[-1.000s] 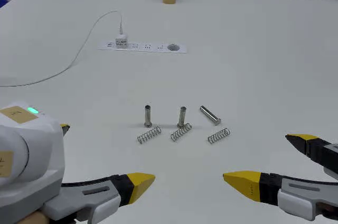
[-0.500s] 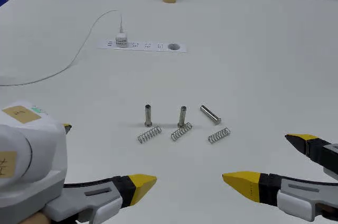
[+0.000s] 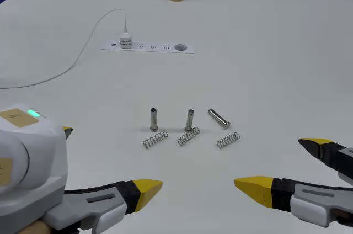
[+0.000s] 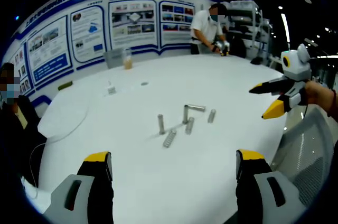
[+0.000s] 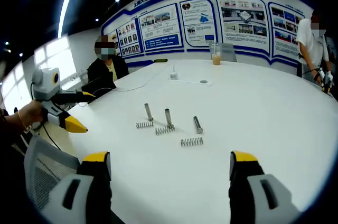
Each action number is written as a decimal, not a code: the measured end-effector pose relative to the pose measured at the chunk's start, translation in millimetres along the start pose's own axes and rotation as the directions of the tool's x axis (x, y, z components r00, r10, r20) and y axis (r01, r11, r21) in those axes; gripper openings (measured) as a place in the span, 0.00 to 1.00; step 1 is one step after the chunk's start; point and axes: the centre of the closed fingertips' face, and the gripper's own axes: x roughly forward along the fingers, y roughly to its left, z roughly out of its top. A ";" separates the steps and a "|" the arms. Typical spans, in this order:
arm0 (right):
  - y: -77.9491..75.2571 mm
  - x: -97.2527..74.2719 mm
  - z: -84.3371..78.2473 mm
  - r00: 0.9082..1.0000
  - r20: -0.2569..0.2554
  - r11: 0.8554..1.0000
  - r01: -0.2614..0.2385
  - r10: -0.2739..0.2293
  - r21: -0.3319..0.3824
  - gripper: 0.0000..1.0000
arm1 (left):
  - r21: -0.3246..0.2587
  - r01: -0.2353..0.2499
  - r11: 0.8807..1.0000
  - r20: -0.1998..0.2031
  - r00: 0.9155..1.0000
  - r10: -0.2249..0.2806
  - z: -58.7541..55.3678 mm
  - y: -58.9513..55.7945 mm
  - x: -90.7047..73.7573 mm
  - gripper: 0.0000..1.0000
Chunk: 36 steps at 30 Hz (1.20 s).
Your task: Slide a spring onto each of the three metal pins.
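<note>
Well, the left gripper [image 3: 107, 159] is hanging with its jaws wide apart and nothing between them, and the right gripper [image 3: 278, 163] is gaping just as wide and just as empty. Both are hovering low over the near part of the table [image 3: 259, 57], well short of the parts. Over the last second neither is closing or reaching in: they are keeping the same spread and nearly the same place, and the small shift in the picture is coming from the head camera, not from the things. Further out, the three springs [image 3: 188, 137] are lying in a row on the table, untouched, each just in front of its own pin. Two pins [image 3: 154, 119] are standing upright, while the third pin [image 3: 219, 119] is lying on its side, tilted across the row. So no spring is sitting on a pin yet, and the task is, by my reckoning, only beginning; a first grasp is looking like the next step, likely on a spring or on the fallen pin
</note>
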 end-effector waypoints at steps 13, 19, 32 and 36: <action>-16.7 12.7 12.8 1.000 0.014 1.000 0.008 -0.008 0.007 0.89 | -0.010 0.009 1.000 -0.002 1.000 -0.009 -2.1 -1.9 2.9 0.98; -24.8 21.2 21.5 1.000 0.028 1.000 0.008 -0.008 0.024 0.86 | -0.004 -0.002 1.000 0.005 1.000 0.002 -0.7 -0.5 3.2 0.97; -34.0 51.7 30.9 0.999 0.027 1.000 0.017 -0.017 -0.024 0.78 | -0.011 -0.007 1.000 0.010 1.000 0.007 -0.2 0.8 5.7 0.95; -36.0 62.7 33.1 1.000 0.020 0.999 0.009 -0.009 -0.033 0.75 | -0.011 0.000 1.000 0.007 1.000 0.000 -1.3 -1.9 7.7 0.95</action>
